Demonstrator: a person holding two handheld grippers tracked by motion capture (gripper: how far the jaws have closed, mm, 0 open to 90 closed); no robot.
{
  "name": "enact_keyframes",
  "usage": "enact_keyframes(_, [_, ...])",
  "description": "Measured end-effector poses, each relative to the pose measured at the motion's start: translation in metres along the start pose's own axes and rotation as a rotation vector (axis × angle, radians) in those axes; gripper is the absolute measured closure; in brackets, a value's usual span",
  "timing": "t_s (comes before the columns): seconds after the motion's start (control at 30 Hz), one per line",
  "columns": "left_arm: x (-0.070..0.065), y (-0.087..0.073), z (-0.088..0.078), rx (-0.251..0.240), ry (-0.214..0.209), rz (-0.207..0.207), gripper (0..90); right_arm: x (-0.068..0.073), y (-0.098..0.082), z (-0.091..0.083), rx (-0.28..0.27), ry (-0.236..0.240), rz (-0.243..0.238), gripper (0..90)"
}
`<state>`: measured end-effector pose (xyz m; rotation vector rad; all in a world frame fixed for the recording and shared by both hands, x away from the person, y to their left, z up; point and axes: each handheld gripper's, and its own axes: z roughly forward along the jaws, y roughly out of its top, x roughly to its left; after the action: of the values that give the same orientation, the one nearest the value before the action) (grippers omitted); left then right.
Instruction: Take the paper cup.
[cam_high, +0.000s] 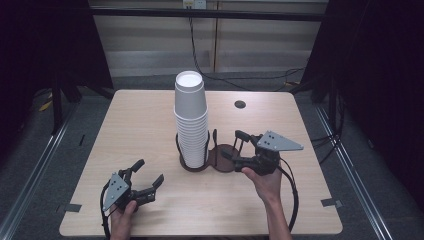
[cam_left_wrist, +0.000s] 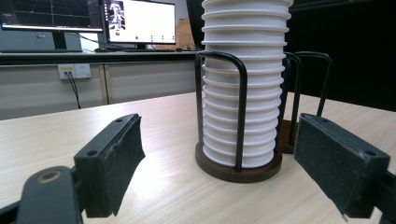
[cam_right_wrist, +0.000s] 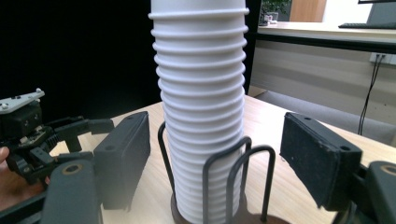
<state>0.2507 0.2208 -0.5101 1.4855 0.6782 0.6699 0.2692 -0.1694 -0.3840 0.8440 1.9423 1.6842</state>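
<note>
beside the cup stack (cam_high: 190, 120), both grippers gape

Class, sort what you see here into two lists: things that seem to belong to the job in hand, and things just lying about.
Likely part of the job:
stack of white cups
dark holder with two round bases
left gripper, open
right gripper, open, beside the holder

Just lying about:
round hole in the table
cable on the floor
monitors behind
</note>
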Motion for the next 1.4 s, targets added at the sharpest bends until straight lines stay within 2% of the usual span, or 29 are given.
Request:
enact_keyframes(0.33, [0.000,0.000,0.000,-0.001,0.001,-0.001,15.6,-0.004,0.020,0.007,-0.009,0.033,0.002,22.7])
enact_keyframes(0.53, [0.000,0.000,0.000,0.000,-0.001,0.001,15.6,-0.007,0.035,0.016,0.010,0.059,-0.015,22.9])
enact_keyframes(0.57, [-0.001,0.000,0.000,-0.003,-0.003,-0.012,15.6,-0.008,0.038,0.018,0.016,0.065,-0.018,22.9])
enact_keyframes(0.6, [0.000,0.000,0.000,0.000,0.000,0.002,15.6,-0.008,0.039,0.020,0.019,0.068,-0.021,22.9])
enact_keyframes(0.7, [-0.001,0.000,0.000,-0.003,-0.002,-0.009,15.6,-0.010,0.047,0.027,0.040,0.078,-0.028,22.5])
enact_keyframes(0.77, [0.000,0.000,0.000,-0.002,-0.001,-0.001,15.6,-0.011,0.051,0.030,0.040,0.087,-0.029,22.3])
enact_keyframes(0.87, [0.000,0.000,0.000,0.000,-0.002,0.000,15.6,-0.011,0.057,0.033,0.034,0.074,-0.040,22.1])
enact_keyframes(1.0, [0.000,0.000,0.000,-0.001,-0.008,-0.003,15.6,-0.012,0.064,0.037,0.038,0.084,-0.036,19.7])
enact_keyframes(1.03, [-0.001,0.000,0.000,-0.003,-0.015,-0.015,15.7,-0.012,0.065,0.038,0.041,0.091,-0.033,18.6])
enact_keyframes(1.2, [-0.001,0.000,0.000,-0.004,-0.013,-0.017,15.6,-0.011,0.077,0.042,0.025,0.105,-0.025,14.7])
enact_keyframes(1.4, [-0.001,0.000,0.000,-0.003,-0.013,-0.015,15.6,-0.008,0.094,0.051,0.033,0.117,-0.048,14.6])
